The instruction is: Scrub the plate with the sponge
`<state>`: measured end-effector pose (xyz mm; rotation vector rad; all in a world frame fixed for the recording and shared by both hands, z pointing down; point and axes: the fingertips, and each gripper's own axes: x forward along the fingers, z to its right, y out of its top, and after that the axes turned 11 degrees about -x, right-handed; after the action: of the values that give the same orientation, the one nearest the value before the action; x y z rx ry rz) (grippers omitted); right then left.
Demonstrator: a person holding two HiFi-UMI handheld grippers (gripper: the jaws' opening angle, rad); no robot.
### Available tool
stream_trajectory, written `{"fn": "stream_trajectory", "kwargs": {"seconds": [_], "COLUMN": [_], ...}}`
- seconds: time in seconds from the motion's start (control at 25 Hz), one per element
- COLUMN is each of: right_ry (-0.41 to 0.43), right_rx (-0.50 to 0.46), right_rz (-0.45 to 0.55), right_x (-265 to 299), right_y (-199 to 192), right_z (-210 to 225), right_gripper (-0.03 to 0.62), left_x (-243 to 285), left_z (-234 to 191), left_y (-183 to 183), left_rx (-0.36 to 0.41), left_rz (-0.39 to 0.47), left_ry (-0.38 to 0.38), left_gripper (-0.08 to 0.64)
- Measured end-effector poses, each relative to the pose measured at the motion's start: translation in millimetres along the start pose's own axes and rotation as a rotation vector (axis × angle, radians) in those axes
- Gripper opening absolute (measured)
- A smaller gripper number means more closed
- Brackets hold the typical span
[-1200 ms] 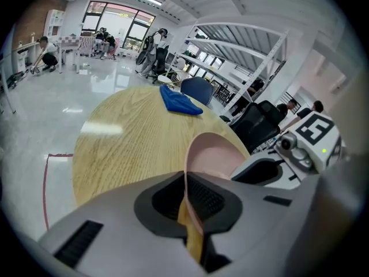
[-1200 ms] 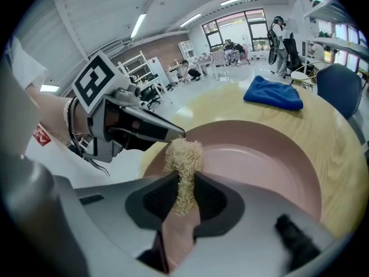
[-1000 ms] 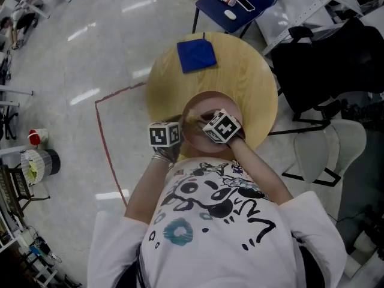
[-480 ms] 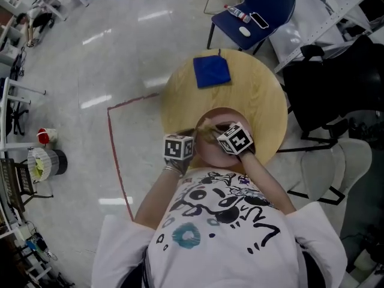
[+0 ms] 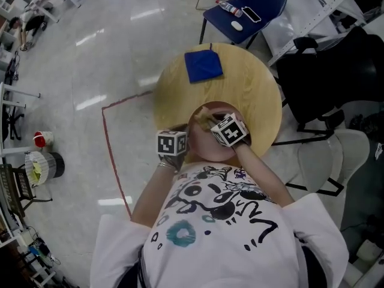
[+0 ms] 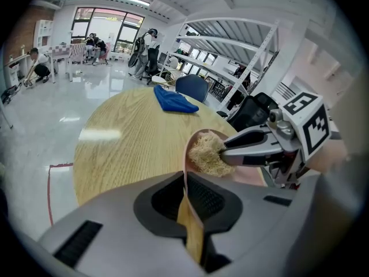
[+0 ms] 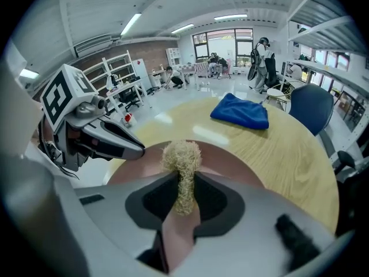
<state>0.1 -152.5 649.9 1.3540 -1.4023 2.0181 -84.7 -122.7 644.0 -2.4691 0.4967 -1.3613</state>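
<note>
Round pale wooden table point(image 5: 255, 95): at its near edge the left gripper point(image 6: 185, 198) pinches the rim of a pinkish-brown plate point(image 7: 228, 160). The right gripper point(image 7: 183, 195) clamps a straw-coloured fibrous sponge point(image 7: 181, 153) against the plate's face. Beyond lies a folded blue cloth point(image 5: 203, 65).

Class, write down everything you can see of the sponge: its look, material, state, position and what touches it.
The sponge is a small, pale straw-coloured pad of coarse, tangled fibres, like loofah. The right tongs are shut on it, squeezing its middle into a narrow strip, while its free end flares into a fuzzy tuft past the tips. That tuft lies against the inner face of the pinkish plate, near the far rim. Nothing else touches it.
</note>
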Motion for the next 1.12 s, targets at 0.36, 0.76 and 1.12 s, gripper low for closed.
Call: {"fn": "stream_trajectory", "kwargs": {"seconds": [0.36, 0.76, 1.12], "right_ry": [0.058, 0.115, 0.067], "right_rx": [-0.023, -0.122, -0.062], "right_rz": [-0.018, -0.105, -0.067], "right_x": [-31.0, -9.5, -7.3], "right_y": [-10.9, -24.4, -17.7], "right_z": [-10.7, -34.0, -16.3], "right_gripper": [0.089, 0.089, 0.091], "left_x": [1.7, 1.3, 2.2], "left_z": [1.0, 1.9, 3.8], "left_y": [-2.6, -3.6, -4.2], "left_rx": [-0.003, 0.021, 0.032], "left_rz": [0.026, 0.014, 0.006], "left_ry": [0.013, 0.015, 0.003], "left_gripper": [0.025, 0.025, 0.026]}}
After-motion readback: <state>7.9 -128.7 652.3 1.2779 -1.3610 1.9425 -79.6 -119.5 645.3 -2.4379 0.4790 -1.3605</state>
